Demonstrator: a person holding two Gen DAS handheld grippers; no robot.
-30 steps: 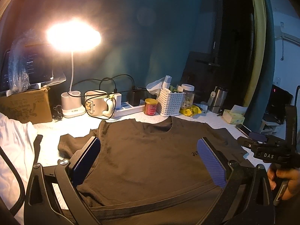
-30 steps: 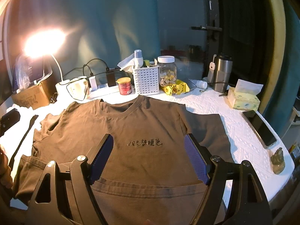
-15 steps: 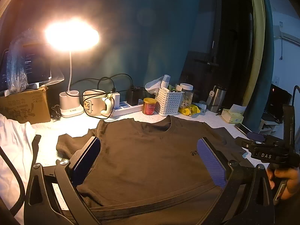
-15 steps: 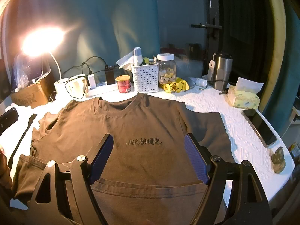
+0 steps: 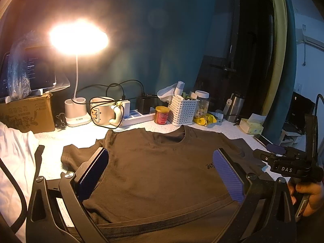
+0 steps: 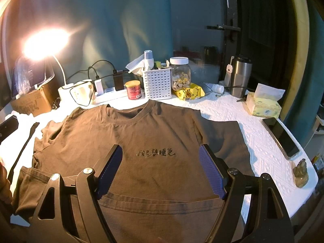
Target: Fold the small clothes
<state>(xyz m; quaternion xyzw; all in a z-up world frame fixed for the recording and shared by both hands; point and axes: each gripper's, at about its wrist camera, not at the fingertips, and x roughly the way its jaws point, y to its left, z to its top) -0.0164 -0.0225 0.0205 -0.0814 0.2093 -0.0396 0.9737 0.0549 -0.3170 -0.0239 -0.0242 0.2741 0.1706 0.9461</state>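
Observation:
A brown T-shirt (image 5: 162, 174) lies spread flat, front up, on the white table (image 6: 253, 131), collar toward the wall. Black printed characters (image 6: 156, 152) mark its chest. My left gripper (image 5: 162, 166) hovers open over the lower left half of the shirt, its blue pads wide apart with nothing between them. My right gripper (image 6: 161, 162) is open too, just above the hem and straddling the print. In the left wrist view the right gripper (image 5: 283, 162) shows at the right edge, held by a hand (image 5: 307, 194). The right sleeve (image 6: 224, 139) lies flat; the left sleeve (image 5: 75, 158) is rumpled.
Along the wall stand a lit desk lamp (image 5: 78, 37), a mug (image 5: 101, 111), a power strip, a red tin (image 6: 132, 90), a white basket (image 6: 157, 84), a jar and a steel flask (image 6: 240, 77). A tissue box (image 6: 263, 105), phone (image 6: 280, 136) and figurine (image 6: 301, 174) sit right. White cloth (image 5: 12, 162) lies left.
Almost nothing: both grippers stay open above the shirt, with only a slight drift of the left wrist view. The shirt has not moved.

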